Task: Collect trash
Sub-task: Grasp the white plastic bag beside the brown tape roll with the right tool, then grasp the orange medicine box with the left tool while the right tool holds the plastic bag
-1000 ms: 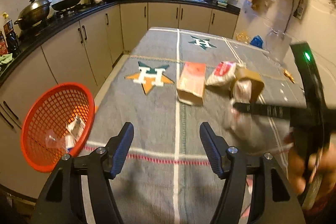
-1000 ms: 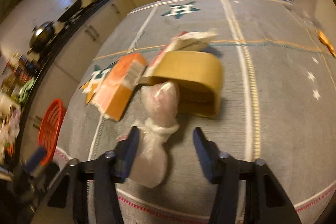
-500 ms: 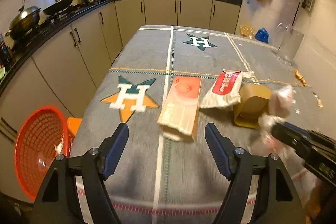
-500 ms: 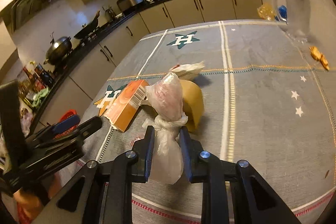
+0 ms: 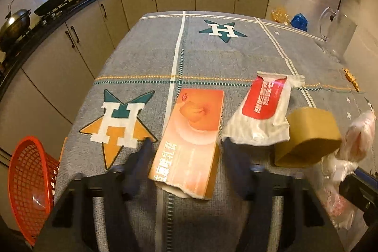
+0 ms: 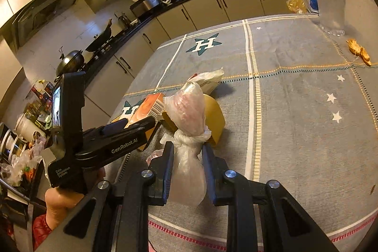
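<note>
An orange carton (image 5: 193, 134) lies flat on the grey tablecloth (image 5: 212, 58). My left gripper (image 5: 186, 152) straddles its near end and its jaws are closing, with a thin gap still showing on each side. To the right lie a red-and-white pouch (image 5: 262, 110) and a tan tape roll (image 5: 307, 134). My right gripper (image 6: 187, 150) is shut on the knotted neck of a clear plastic bag (image 6: 189, 110), which stands upright above the jaws. In the left wrist view the bag (image 5: 356, 141) is at the right edge. A red mesh basket (image 5: 26, 185) sits below the table's left edge.
A clear glass jug (image 6: 326, 4) stands at the table's far right corner, with a yellow scrap (image 6: 359, 53) in front of it. Kitchen cabinets and a counter with woks (image 5: 16, 25) run along the left and back. A hand (image 6: 61, 202) holds the left gripper.
My left gripper moved right from beside the basket to the orange carton and its jaws narrowed around it. My right gripper shut on the plastic bag and raised it slightly.
</note>
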Available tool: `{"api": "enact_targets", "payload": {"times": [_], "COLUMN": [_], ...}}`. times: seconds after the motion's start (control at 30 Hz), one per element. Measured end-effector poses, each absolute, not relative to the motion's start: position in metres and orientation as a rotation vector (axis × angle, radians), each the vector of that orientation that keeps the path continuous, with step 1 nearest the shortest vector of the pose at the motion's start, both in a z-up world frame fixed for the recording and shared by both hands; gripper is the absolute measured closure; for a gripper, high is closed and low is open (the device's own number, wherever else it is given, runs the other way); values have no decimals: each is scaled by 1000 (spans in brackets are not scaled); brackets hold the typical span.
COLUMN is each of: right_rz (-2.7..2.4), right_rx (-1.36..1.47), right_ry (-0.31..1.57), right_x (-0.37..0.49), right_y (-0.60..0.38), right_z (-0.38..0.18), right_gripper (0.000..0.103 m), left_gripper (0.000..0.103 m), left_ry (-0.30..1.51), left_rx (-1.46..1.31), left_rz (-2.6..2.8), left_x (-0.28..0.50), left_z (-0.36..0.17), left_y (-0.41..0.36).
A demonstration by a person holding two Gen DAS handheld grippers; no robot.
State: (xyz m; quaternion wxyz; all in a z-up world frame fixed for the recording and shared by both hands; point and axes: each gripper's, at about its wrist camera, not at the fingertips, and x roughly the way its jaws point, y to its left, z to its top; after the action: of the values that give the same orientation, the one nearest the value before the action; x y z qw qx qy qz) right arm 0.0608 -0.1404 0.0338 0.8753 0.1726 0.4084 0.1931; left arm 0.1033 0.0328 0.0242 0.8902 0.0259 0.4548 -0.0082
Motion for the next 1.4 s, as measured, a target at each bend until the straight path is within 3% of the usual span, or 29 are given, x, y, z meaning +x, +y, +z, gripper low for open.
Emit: {"api": "enact_targets", "payload": {"times": [0.53,0.6,0.67,0.83,0.9,0.97,1.03,1.3,1.4], "right_rz": [467,474,480,473,467,463,462,467,472], "right_rx": [174,137,109,98,105,110,113,127,127], "right_ry": [787,770,761,774,778,782,784,784,781], "right_x": [40,36,33,36,39,40,40,39,39], "right_y": [-101,-94,-87,-85,-86,-88,-88,-89,-89], "right_z": [38,39,38,32,32,31,30,31,31], "right_gripper": [76,76,76,76,76,76,76,76,76], "left_gripper": [51,52,62,62,57,39,31,31,45], "left_ry": [795,767,764,813,828,836,844,887,901], "left_rx": [33,34,30,13,-3,-10,-20,1,2], "left_rz": [3,24,24,14,10,7,3,6,12], "left_x": [2,-6,-11,-8,-7,-7,-6,6,9], "left_z": [38,42,42,35,31,31,30,15,8], "left_y": [54,56,58,63,67,69,69,59,58]}}
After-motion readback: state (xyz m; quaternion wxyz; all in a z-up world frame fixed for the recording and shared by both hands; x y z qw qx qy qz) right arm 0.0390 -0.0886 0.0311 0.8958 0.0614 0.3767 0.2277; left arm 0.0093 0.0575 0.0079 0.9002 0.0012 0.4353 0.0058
